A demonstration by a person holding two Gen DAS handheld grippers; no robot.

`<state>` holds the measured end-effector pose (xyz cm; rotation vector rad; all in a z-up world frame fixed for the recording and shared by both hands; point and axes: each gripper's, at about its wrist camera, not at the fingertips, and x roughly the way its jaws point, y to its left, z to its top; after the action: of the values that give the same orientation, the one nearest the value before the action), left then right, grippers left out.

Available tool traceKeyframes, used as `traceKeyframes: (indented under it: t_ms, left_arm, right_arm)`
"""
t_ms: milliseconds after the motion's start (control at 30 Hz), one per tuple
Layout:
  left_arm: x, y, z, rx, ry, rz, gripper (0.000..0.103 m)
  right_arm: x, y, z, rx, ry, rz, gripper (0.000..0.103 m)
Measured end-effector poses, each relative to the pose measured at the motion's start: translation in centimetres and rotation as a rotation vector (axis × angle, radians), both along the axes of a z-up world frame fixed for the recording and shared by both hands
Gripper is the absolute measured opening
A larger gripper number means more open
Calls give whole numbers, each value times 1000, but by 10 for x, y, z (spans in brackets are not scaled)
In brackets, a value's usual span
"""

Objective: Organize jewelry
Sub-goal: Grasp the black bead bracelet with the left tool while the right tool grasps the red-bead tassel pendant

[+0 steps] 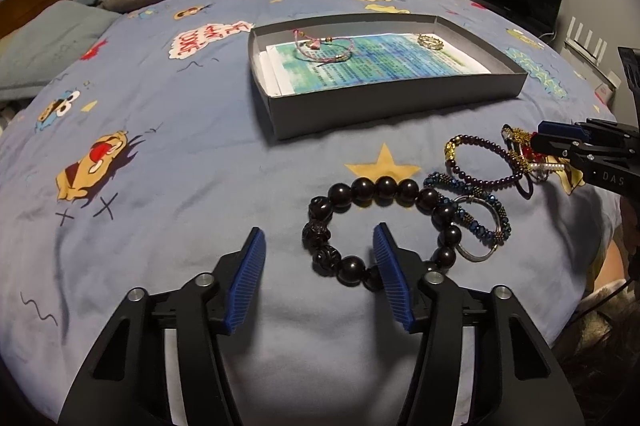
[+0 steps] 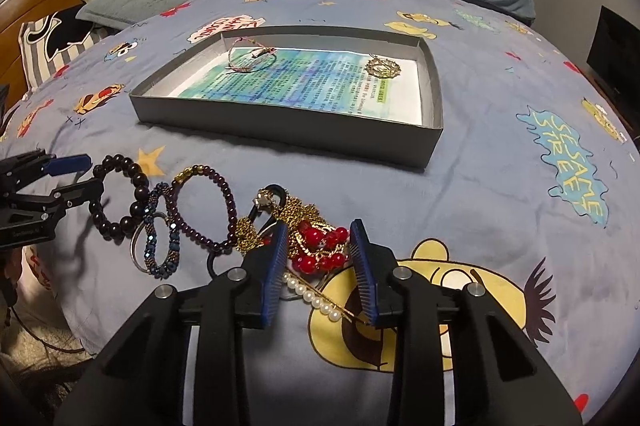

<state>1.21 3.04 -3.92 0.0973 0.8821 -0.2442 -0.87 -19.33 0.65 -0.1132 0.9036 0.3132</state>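
Jewelry is lying in a tangle at the near edge of the bed. The right hand-held gripper [image 2: 320, 262] is pinching the red bead cluster [image 2: 320, 246] knotted with a gold chain [image 2: 296, 214]; lifting may be dragging the chain and the pearl strand [image 2: 320, 300] along. The left hand-held gripper [image 1: 320, 278] is standing half spread, one jaw inside the big black bead bracelet [image 1: 384, 226], gripping nothing; closing may be missing the beads. Farther back, the grey tray [image 2: 288, 124] is holding a pink cord bracelet [image 2: 252, 60] and a gold pendant [image 2: 382, 68]. "SESAME STREET" is showing on the blue bedcover [image 2: 500, 162].
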Motion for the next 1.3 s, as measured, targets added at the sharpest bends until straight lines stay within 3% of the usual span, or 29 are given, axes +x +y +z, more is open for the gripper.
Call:
traceKeyframes:
  t_ms: [200,333,400,467,900,1067,1300]
  left_arm:
    - [2,0,-5,-25,38,-22,30]
    - [3,-2,-7,-14,42,-23,23]
    - [3,-2,-7,-15,41,-21,18]
    - [3,-1,-6,-19,41,-18,16]
    - [2,0,-7,-19,43,-19,15]
    - [2,1,-8,-23,47,-18,15]
    - [4,0,-9,-22,52,-14,15]
  right_arm:
    - [3,-3,-4,31,19,9,28]
    - [-1,-2,-1,30,9,18,27]
    - [-3,-3,2,20,-14,11,11]
    - [-4,-5,4,24,-21,11,6]
    - [3,0,-2,-1,-12,17,8]
    - [9,-5,-3,43,9,22,26]
    - [16,-9,-6,106,53,45,26]
